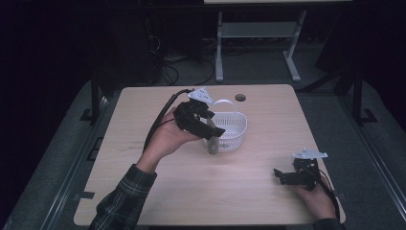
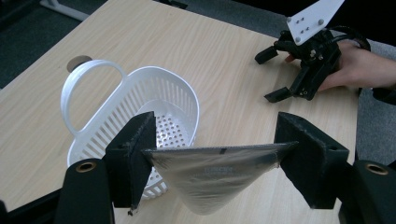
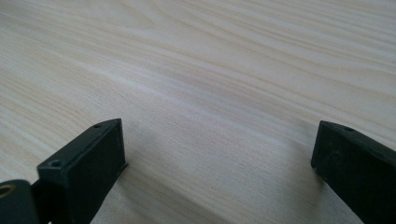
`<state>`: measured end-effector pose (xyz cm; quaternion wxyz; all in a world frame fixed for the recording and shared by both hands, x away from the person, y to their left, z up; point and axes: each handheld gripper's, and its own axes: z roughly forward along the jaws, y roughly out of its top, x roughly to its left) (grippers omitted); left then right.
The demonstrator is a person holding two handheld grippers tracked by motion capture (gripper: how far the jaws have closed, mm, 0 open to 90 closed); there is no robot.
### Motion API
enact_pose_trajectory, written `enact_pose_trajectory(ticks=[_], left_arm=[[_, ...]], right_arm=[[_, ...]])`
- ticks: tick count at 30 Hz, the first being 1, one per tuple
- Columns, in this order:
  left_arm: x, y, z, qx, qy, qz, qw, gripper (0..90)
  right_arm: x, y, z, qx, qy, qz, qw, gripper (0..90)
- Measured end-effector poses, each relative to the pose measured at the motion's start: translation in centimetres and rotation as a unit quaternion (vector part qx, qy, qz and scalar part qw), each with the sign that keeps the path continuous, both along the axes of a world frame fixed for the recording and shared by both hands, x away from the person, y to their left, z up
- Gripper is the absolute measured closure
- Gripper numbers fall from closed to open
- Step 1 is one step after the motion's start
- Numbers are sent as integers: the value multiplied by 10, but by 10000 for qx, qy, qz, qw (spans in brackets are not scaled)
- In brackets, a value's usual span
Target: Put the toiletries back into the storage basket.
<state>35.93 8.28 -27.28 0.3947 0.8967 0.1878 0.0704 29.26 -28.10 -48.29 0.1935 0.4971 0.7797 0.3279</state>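
Desk (image 3: 196,70): pale wood grain, smooth matt. Basket (image 2: 180,100): white slotted plastic, slightly glossy. Pouch (image 2: 212,175): clear, shiny film. Fingers (image 2: 137,154): black, matt, rough-faced pads.

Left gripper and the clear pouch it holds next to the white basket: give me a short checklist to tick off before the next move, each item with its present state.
1. Grip on the pouch: the left gripper has both pads on the edges of the clear pouch. Ok.
2. Pouch off the table: it hangs free below the jaws. Ok.
3. Pouch above the basket mouth: it hangs beside the near wall of the white basket, not over the opening. Not ok.
4. Basket upright and open: mouth faces up, handle raised at the far side. Ok.
5. Right gripper out of the way: it sits on the table, jaws open, well apart from the basket. Ok.
6. Pouch contents: cannot tell.
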Motion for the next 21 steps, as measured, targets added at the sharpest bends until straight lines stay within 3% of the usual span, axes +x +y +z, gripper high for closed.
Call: enact_pose_trajectory(ticks=[21], left_arm=[[15, 5, 20, -14, -94, 168, 9998, 298]], right_arm=[[0, 0, 0, 0, 0, 0, 10000, 23]])
